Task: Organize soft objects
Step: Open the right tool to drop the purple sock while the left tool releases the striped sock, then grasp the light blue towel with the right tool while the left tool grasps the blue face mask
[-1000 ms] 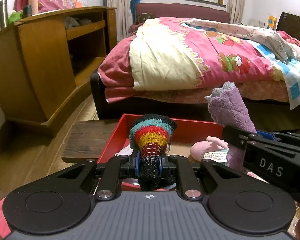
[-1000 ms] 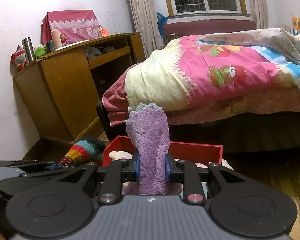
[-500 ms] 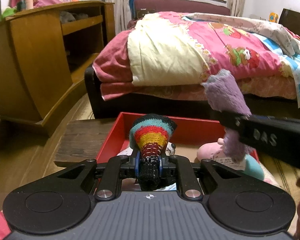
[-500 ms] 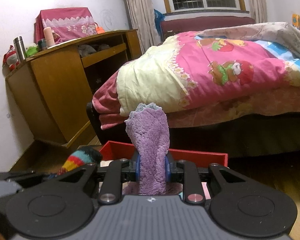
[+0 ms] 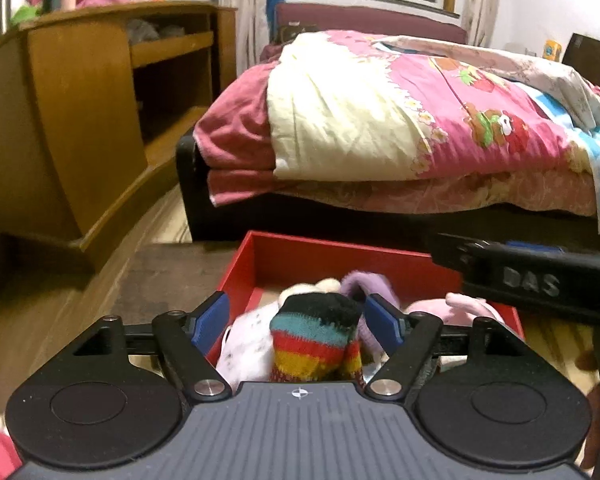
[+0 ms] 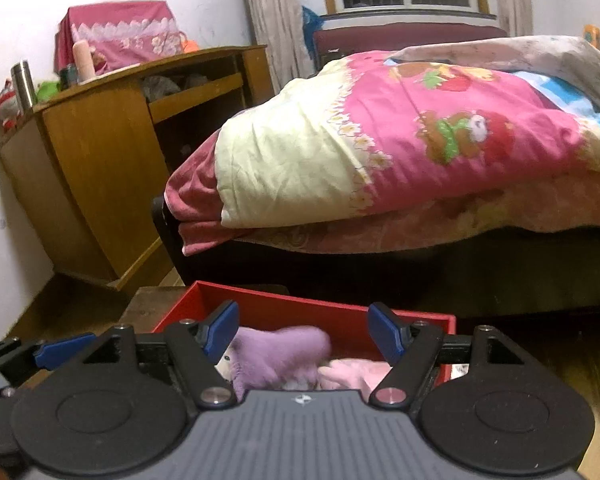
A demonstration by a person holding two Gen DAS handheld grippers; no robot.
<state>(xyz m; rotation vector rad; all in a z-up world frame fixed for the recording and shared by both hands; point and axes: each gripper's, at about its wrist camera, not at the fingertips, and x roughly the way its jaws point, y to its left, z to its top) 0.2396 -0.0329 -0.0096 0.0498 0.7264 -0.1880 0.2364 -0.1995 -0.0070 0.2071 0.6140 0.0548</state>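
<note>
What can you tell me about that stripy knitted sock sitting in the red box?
The striped sock looks knitted, with bands of black, teal, red, yellow and orange. It sits bunched, dark cuff uppermost, among other soft things in the red box, against a white spotted cloth and in front of a fuzzy purple sock. It lies between the left gripper's blue pads, which are opening and do not press it.

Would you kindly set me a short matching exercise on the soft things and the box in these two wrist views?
Things:
1. striped sock
2. purple sock
3. red box
4. quilt

States:
A. lies on the bed
B. between the left gripper's fingers
C. between the right gripper's fingers
D. holds the soft things

Pairs: 1-B, 2-C, 3-D, 4-A
</note>
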